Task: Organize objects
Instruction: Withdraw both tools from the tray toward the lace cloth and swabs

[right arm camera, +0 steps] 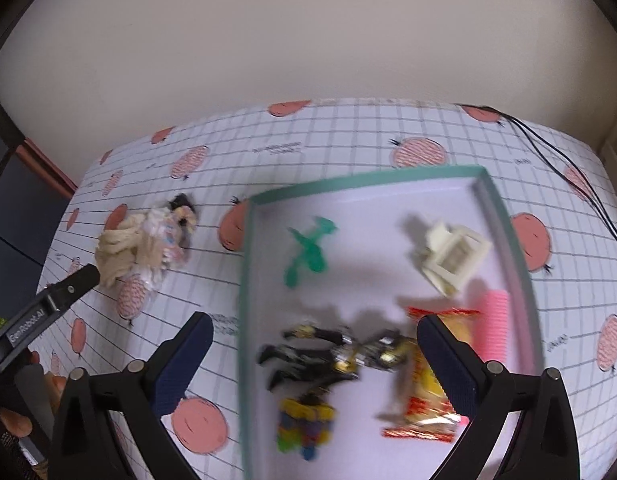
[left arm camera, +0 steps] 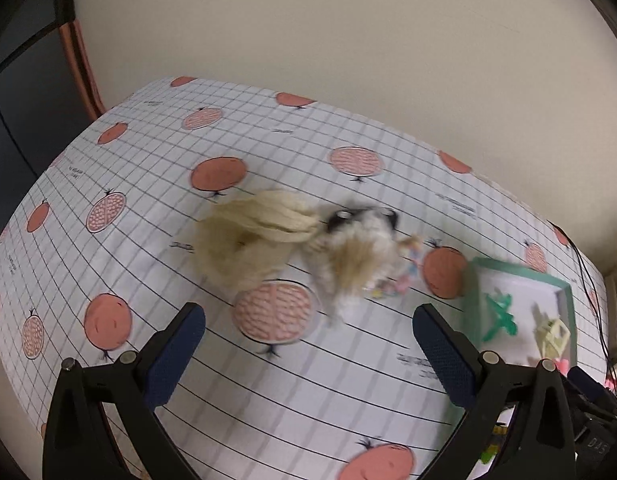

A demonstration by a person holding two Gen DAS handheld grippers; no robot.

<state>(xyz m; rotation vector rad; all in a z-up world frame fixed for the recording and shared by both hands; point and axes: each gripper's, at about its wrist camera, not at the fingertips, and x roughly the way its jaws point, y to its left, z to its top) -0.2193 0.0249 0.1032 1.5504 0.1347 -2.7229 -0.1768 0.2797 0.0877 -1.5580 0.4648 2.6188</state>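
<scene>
Most toys already lie in our green-rimmed white tray (right arm camera: 248, 280); the fluffy cream-haired doll (left arm camera: 308, 248) remains left, both jaws open, empty.

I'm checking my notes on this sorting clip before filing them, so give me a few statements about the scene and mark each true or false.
1. The doll with blonde hair lies on the tablecloth, outside the tray. True.
2. The left claw is shut on the doll. False: its jaws stand wide apart with nothing between them, and the doll lies beyond them.
3. A green toy lies inside the tray. True.
4. The tray holds nothing but the green toy. False: a cream plastic piece, a pink comb-like item, a dark action figure and a red and yellow packet are in it too.
5. The right claw is open above the tray. True.
</scene>
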